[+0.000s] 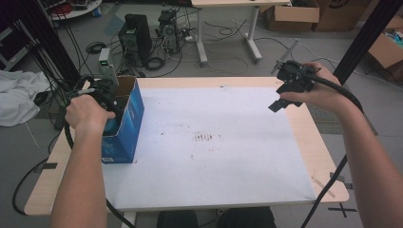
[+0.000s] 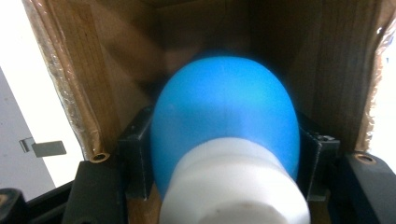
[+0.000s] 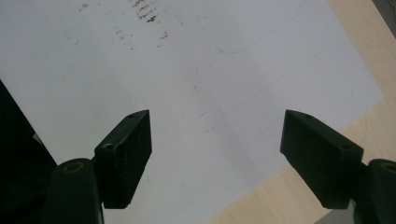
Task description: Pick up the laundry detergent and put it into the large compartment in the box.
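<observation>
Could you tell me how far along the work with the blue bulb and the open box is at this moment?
Done so far: the left gripper is shut on the blue bulb, its white neck toward the camera, inside the open blue cardboard box. In hand: that grip, with the bulb among the brown walls. Left: whether it is going in or coming out, I cannot tell. The right gripper hangs open over the white table sheet.

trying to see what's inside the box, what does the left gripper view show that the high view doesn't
Left gripper view: the left gripper's fingers are shut on a blue bulb-shaped object with a white cap, inside the brown cardboard walls of the box.

High view: the box's blue outside at the table's left edge, the stained white sheet, and the right gripper held above the far right corner.

Both: the left gripper reaching into the open box.
</observation>
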A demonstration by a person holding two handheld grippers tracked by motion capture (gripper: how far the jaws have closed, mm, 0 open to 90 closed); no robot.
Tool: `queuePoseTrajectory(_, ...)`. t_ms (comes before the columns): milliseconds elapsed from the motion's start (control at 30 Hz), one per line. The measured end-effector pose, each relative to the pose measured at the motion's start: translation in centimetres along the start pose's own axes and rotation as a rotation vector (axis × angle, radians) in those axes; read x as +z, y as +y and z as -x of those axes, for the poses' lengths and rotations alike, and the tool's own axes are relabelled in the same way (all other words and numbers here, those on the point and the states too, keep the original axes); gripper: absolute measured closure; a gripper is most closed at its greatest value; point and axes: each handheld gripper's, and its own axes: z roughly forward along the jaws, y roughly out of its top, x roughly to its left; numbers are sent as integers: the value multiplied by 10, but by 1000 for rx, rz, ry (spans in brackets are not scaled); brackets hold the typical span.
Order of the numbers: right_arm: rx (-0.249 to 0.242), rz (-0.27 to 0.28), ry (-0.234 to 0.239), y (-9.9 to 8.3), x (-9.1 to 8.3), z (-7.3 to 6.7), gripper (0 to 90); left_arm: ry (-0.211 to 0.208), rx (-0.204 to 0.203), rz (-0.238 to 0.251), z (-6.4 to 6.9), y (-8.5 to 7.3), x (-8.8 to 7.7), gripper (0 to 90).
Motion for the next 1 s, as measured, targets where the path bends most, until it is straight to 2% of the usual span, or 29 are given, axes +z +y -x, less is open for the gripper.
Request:
queuePoseTrajectory(600,0,-2,-2,-3,-2,0,247,1,2,-4,2,0,0,365)
queuePoseTrajectory(767,-3,3,-1,-3,-3,0,247,3,-5,-2,2,0,0,311)
queuePoseTrajectory(1000,-3,6,-1,-3,-4,-1,247,-2,-5,-2,0,-3,-4,286)
